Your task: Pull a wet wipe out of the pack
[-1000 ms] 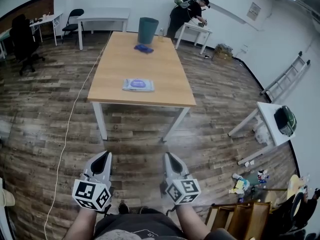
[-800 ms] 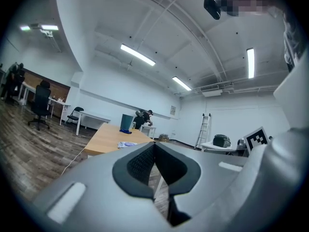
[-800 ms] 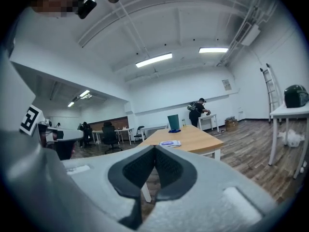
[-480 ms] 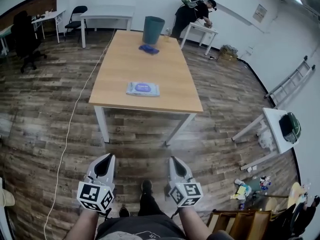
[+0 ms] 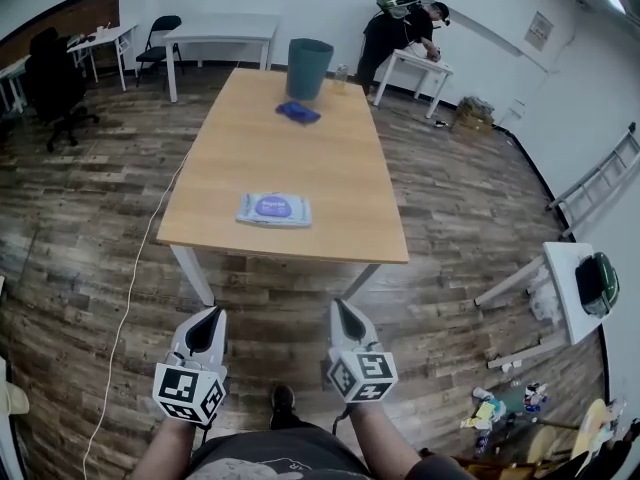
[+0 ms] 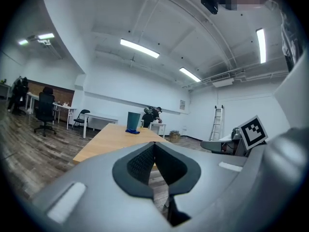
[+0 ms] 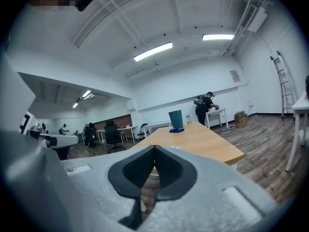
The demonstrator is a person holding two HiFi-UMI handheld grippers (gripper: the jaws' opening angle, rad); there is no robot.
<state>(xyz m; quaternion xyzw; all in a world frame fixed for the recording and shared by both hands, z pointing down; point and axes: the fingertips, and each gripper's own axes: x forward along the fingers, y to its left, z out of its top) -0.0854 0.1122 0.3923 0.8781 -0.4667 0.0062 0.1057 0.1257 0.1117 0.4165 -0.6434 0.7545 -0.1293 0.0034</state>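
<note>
**A:** Where is the pack at this moment?

**B:** The pack (image 5: 274, 209) lies flat on the worktop (image 5: 340, 168). It is close to the edge on my side and a little left of the middle (it has a purple patch on top).

**A:** And your tongs, how do they stand?

**B:** My left tongs (image 5: 210, 314) and my right tongs (image 5: 339, 308) are side by side, low in front of me, above the wooden floor (image 5: 90, 228). Both point toward the worktop. Each pair is closed completely, tip against tip, and holds nothing. They are in front of the near edge of the worktop, well apart from the pack.

**A:** What else is on the worktop?

**B:** At the far end a teal bin (image 5: 308, 68) stands upright. Just in front of it lies a small blue thing (image 5: 299, 113) (I cannot tell what it is).

**A:** And around it?

**B:** A person (image 5: 400, 33) bends forward by the far wall. A white cable (image 5: 135, 288) runs over the floor to the left of the worktop.
</note>
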